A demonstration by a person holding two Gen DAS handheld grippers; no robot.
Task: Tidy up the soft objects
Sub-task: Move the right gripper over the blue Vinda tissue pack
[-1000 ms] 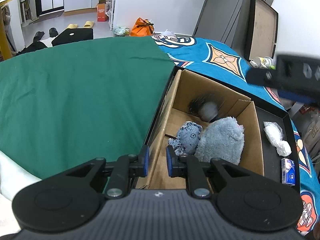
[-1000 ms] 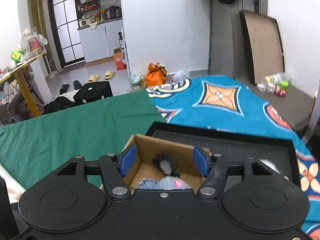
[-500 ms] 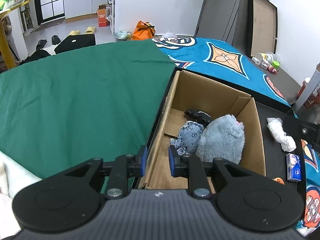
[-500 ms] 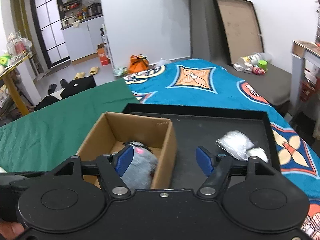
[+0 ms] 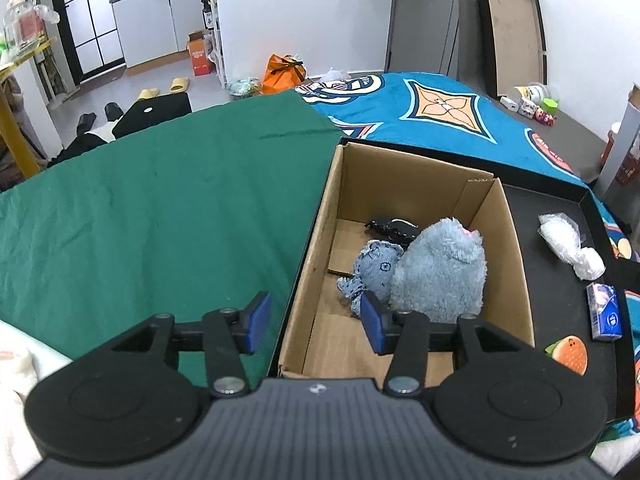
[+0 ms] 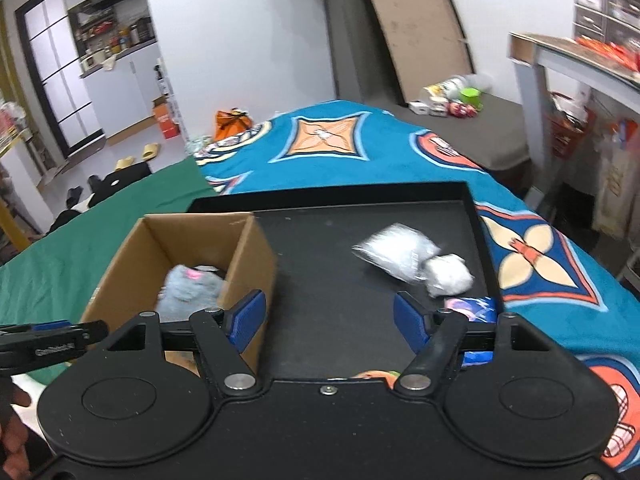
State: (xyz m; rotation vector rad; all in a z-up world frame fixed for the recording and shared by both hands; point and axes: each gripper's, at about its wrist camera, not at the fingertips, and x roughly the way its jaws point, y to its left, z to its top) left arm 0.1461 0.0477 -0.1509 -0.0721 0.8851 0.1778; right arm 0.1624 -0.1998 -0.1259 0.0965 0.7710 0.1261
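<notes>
My left gripper (image 5: 314, 322) gapes wide astride the cardboard box (image 5: 516, 256) wall; my right gripper (image 6: 326, 324) hovers wide, empty, over the black tray (image 6: 320, 240) beside it.

Both grippers, left gripper (image 5: 314, 322) and right gripper (image 6: 328, 322), are built of black plastic, blue-padded fingers (image 5: 256, 316), silver pivot screws.

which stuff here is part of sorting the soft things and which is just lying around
Part of the job:
cardboard box
fluffy grey plush
denim plush
black soft item
white plastic-wrapped bundle
orange squishy toy

Just lying about:
blue packet
orange bag
slippers
</notes>
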